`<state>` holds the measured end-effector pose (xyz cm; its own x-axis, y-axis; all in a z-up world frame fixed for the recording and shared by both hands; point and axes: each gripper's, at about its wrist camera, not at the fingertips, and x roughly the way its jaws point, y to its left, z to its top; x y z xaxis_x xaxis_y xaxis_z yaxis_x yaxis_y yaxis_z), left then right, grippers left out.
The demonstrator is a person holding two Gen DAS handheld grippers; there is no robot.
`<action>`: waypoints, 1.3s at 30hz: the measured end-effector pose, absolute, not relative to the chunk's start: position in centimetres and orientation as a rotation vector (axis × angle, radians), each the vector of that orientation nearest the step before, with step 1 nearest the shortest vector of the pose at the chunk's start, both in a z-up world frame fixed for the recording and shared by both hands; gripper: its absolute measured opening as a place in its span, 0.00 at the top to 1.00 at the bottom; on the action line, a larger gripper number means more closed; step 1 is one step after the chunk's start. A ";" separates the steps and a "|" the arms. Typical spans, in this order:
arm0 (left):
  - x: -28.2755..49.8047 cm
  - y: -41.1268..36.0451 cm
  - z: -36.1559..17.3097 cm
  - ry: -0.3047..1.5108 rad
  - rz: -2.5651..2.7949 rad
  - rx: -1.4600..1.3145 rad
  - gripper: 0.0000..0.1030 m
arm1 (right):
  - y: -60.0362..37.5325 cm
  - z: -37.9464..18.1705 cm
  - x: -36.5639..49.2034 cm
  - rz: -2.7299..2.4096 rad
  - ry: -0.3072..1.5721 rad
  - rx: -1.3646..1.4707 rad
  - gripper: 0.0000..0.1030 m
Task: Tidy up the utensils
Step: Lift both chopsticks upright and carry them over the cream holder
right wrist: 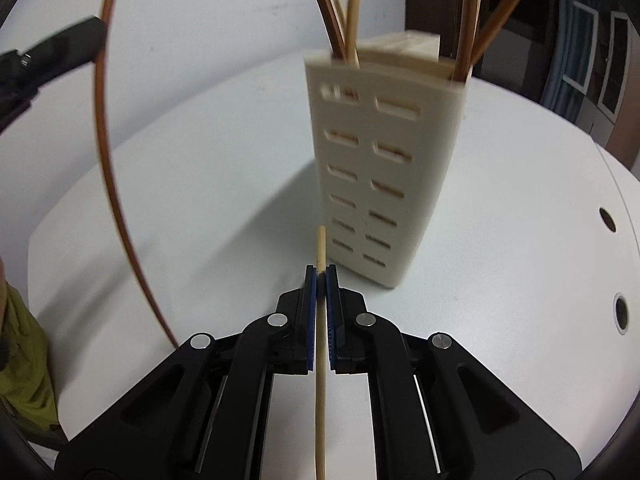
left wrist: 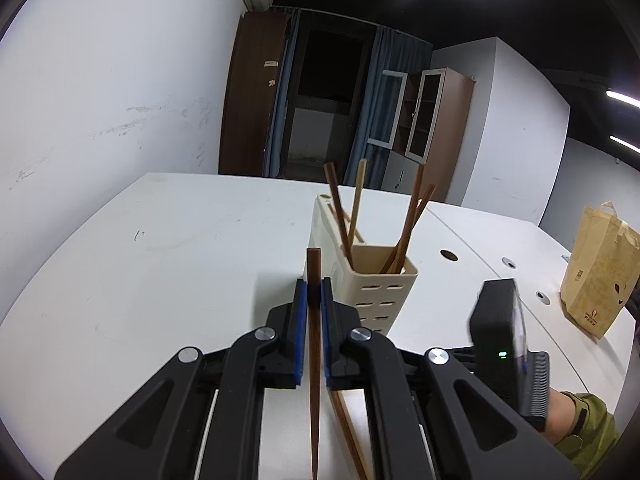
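White tabletop (left wrist: pixel 160 260) under a scuffed white wall forms the work surface; a brown paper bag (left wrist: pixel 598 268) stands at its far right. Left wrist view: the left gripper (left wrist: pixel 314 288) has its blue-padded jaws closed on a dark brown wooden chopstick (left wrist: pixel 314 344), whose long axis runs forward along the fingers, blunt end projecting past the tips. The cream slotted plastic utensil holder (left wrist: pixel 372 292) stands upright just ahead and slightly right of the jaws, already containing several chopsticks; its open top lies above and beyond the held stick's end. A second brown stick (left wrist: pixel 348 432) shows below the gripper. Right wrist view: the right gripper (right wrist: pixel 321 276) is clamped on a pale bamboo chopstick (right wrist: pixel 321 352), also aligned with the fingers. The holder's slotted wall rises just ahead and right, its rim well above the jaws. Judged from both views, each stick must be raised and tipped vertical before insertion; neither arm appears clearly nearer.
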<state>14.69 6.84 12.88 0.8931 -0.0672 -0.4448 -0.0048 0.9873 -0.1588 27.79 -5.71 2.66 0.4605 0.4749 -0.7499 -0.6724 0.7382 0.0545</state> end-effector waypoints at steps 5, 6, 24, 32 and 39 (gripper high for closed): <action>13.9 6.3 14.3 0.431 -0.033 -0.141 0.94 | -6.1 5.5 26.5 0.711 0.733 -0.244 0.96; 13.8 6.1 14.6 0.423 -0.034 -0.134 0.94 | -6.1 6.3 26.1 0.700 0.704 -0.244 0.96; 13.9 3.0 19.5 0.312 -0.057 -0.057 0.94 | -8.7 13.8 25.6 0.715 0.433 -0.065 0.96; 14.7 2.5 21.4 0.239 -0.070 -0.059 0.94 | -10.2 13.5 26.9 0.694 0.297 0.021 0.96; 15.1 1.2 22.0 0.180 -0.069 -0.026 0.94 | -11.3 13.6 28.7 0.594 0.167 0.112 0.96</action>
